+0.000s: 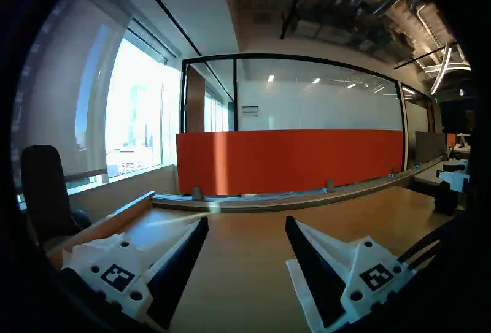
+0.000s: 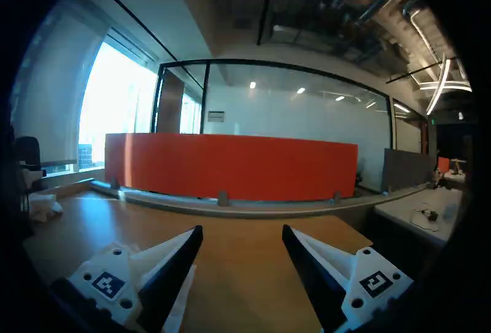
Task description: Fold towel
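Gaping wide, empty, above towel (image 1: 299, 281): left gripper (image 1: 245, 253), right gripper (image 2: 241, 259) fingers (image 2: 310, 278).

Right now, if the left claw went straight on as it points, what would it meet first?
Probably the orange divider at the far edge of the desk; the left claw has bare wood before that, though depth is unclear.

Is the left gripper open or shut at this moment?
Open. In the left gripper view, the jaws of the left gripper stand wide apart, with bare brown wooden table between them and nothing held.
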